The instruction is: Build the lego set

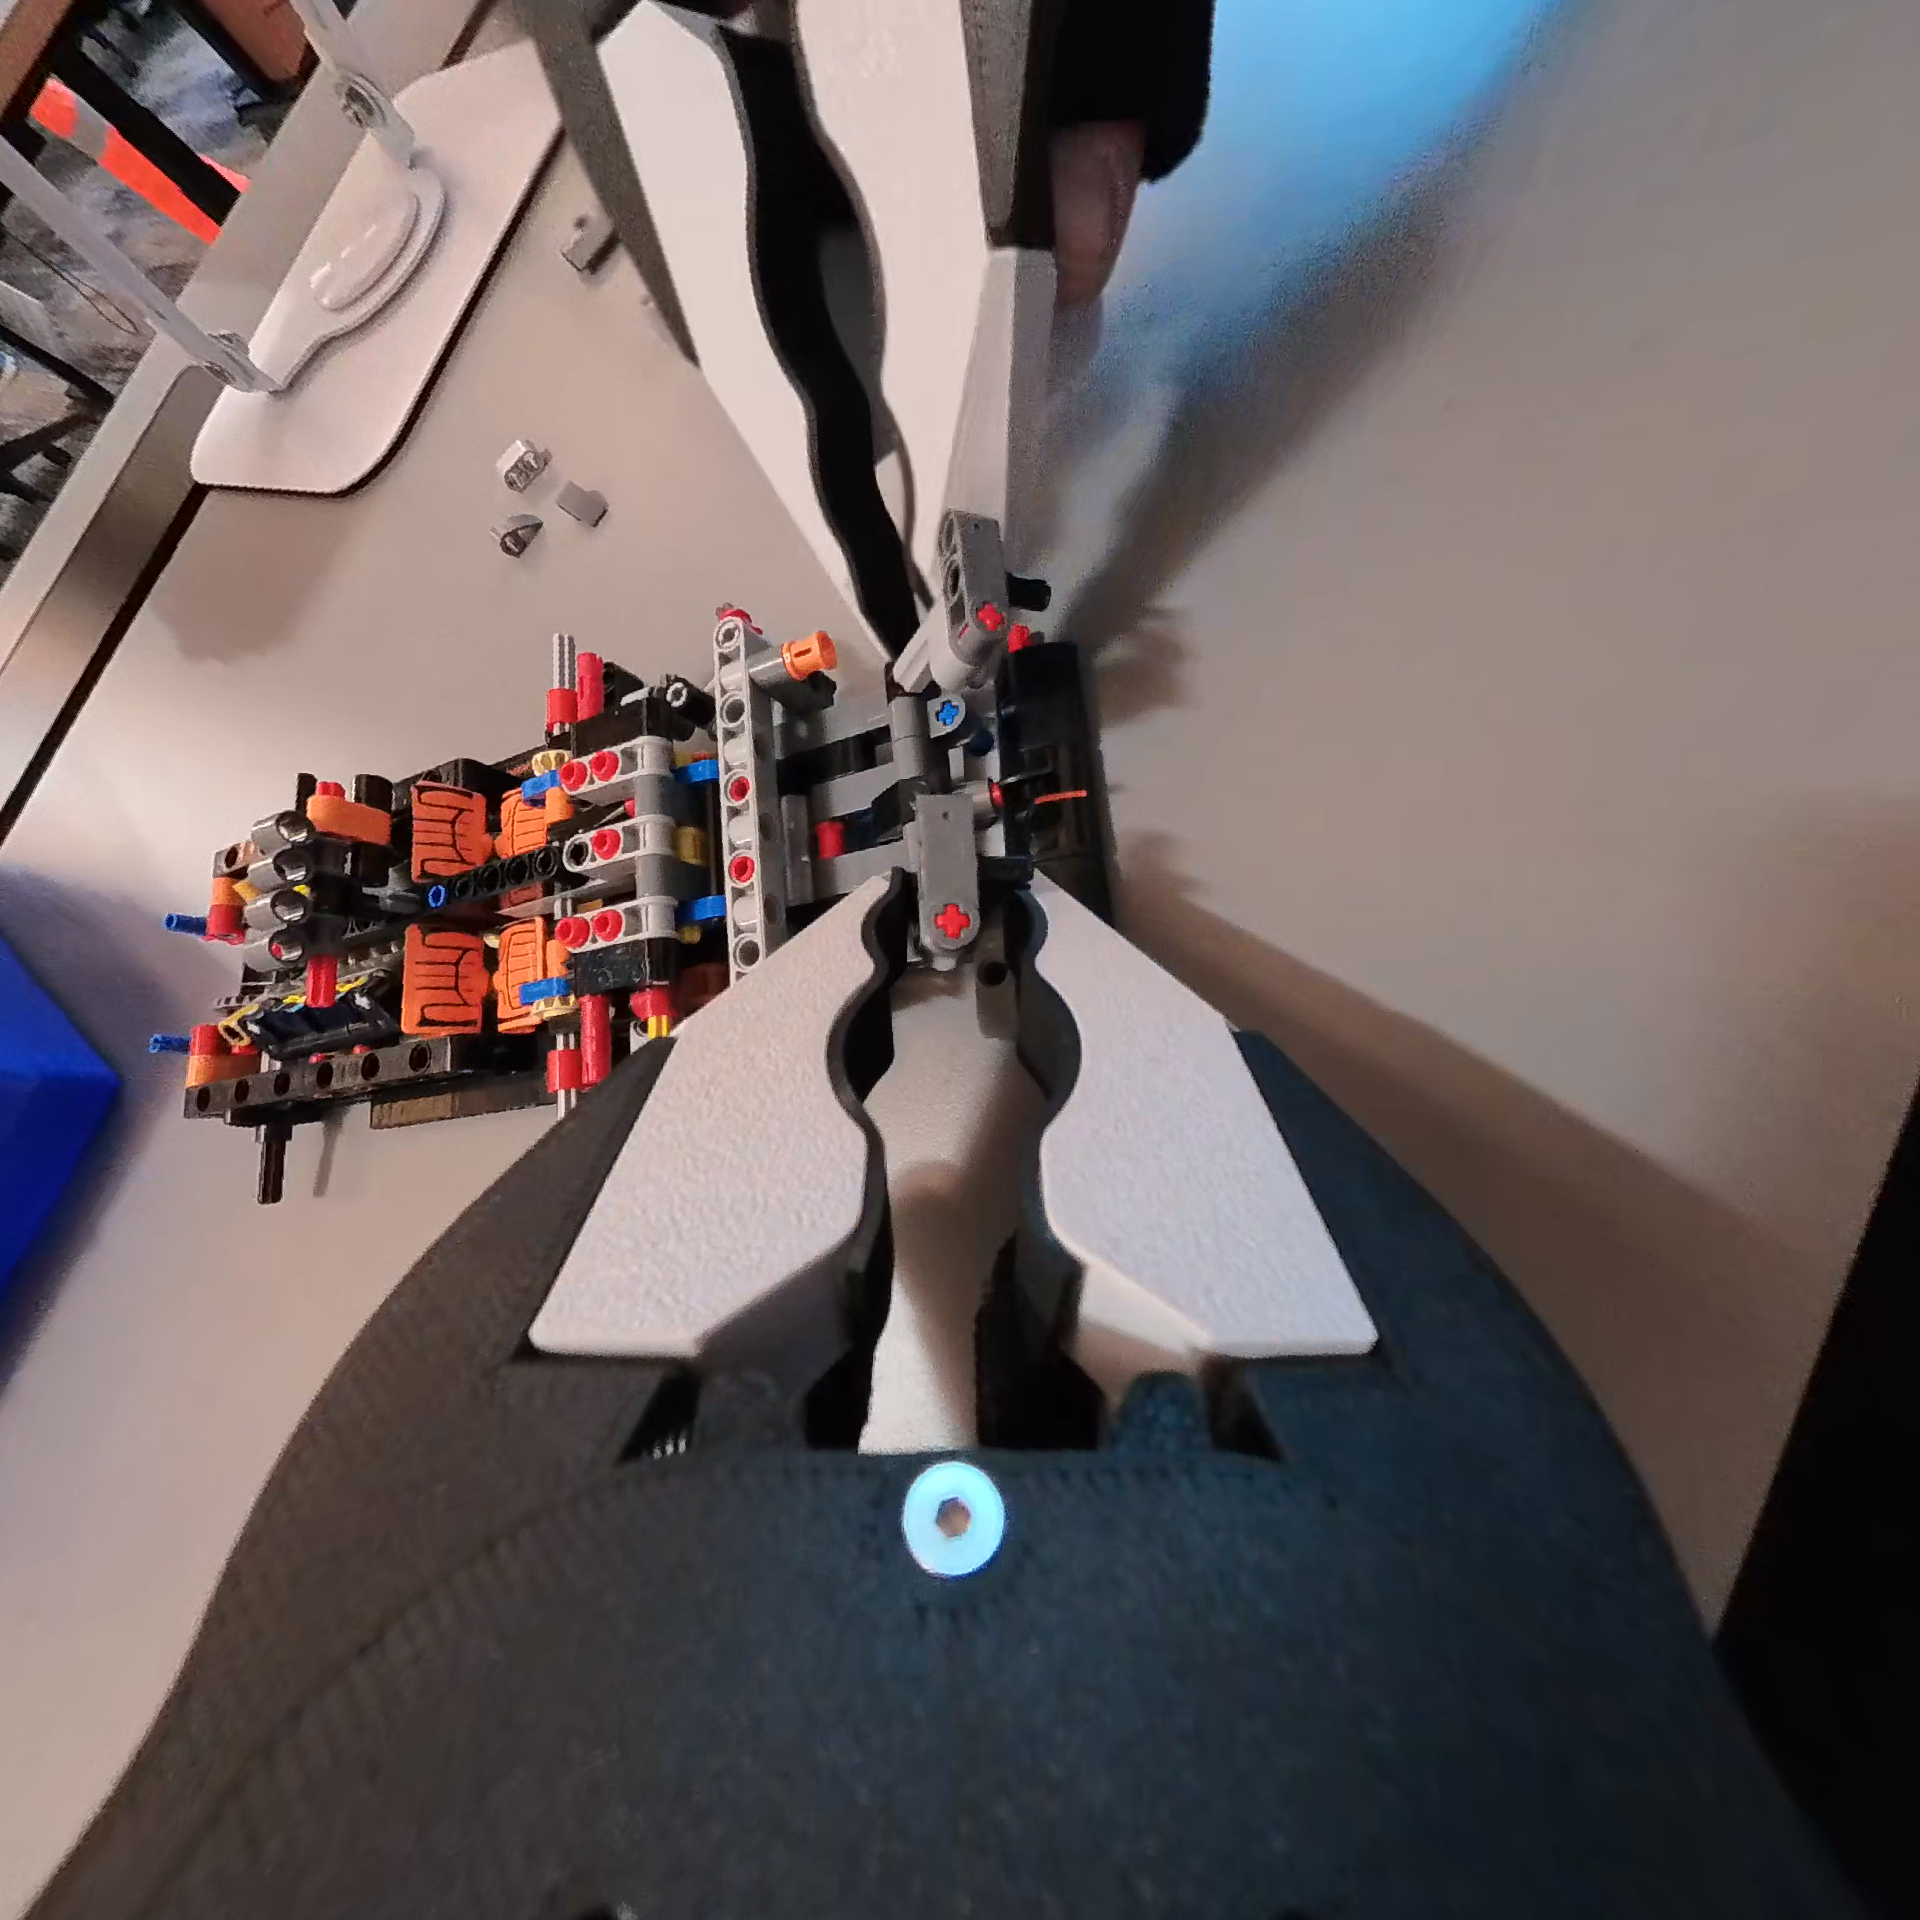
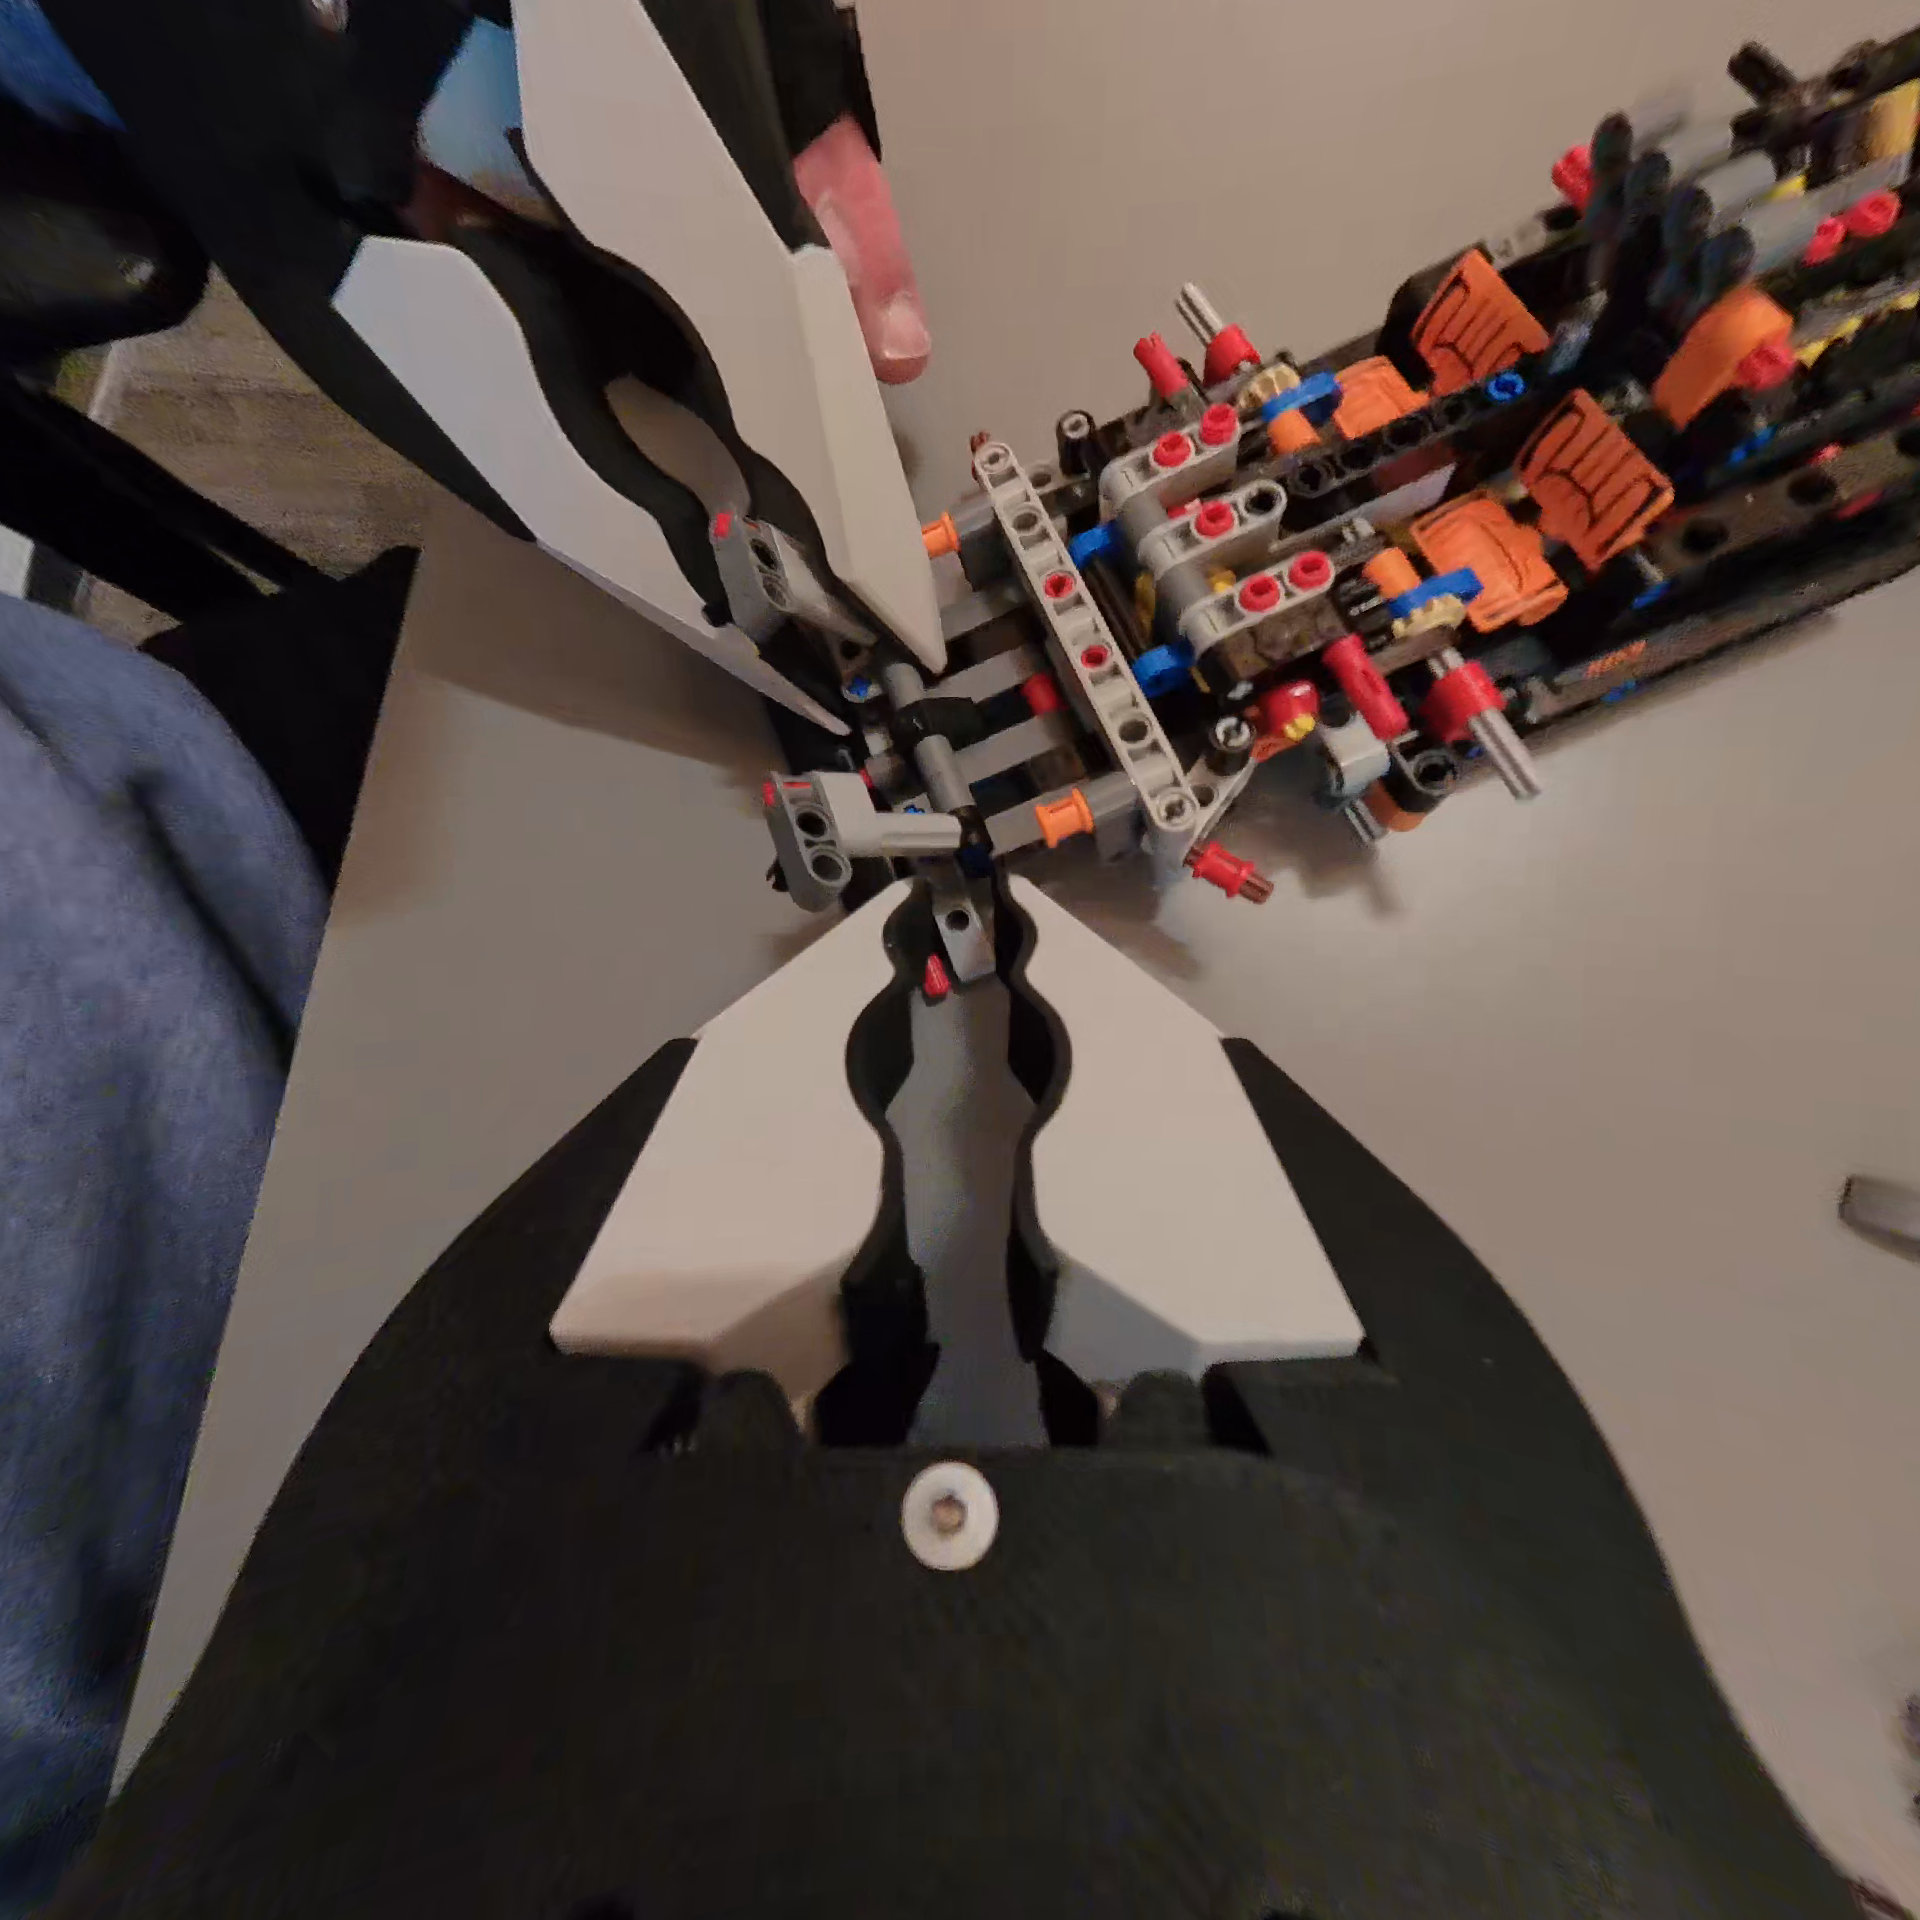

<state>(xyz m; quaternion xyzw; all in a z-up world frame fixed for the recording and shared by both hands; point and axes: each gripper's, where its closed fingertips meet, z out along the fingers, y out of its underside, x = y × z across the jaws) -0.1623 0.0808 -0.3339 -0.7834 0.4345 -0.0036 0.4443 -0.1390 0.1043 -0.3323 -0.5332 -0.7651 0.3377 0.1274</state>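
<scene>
Each camera sits behind its own claw, looking along it, down and close onto the counter [image 1: 1455,623]; both share the model's [image 1: 582,894] grey end.

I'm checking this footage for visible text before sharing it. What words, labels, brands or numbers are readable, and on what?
Nothing can be read in either view.
Orange mark on the black side of the lego model: too blurred to read.
</scene>
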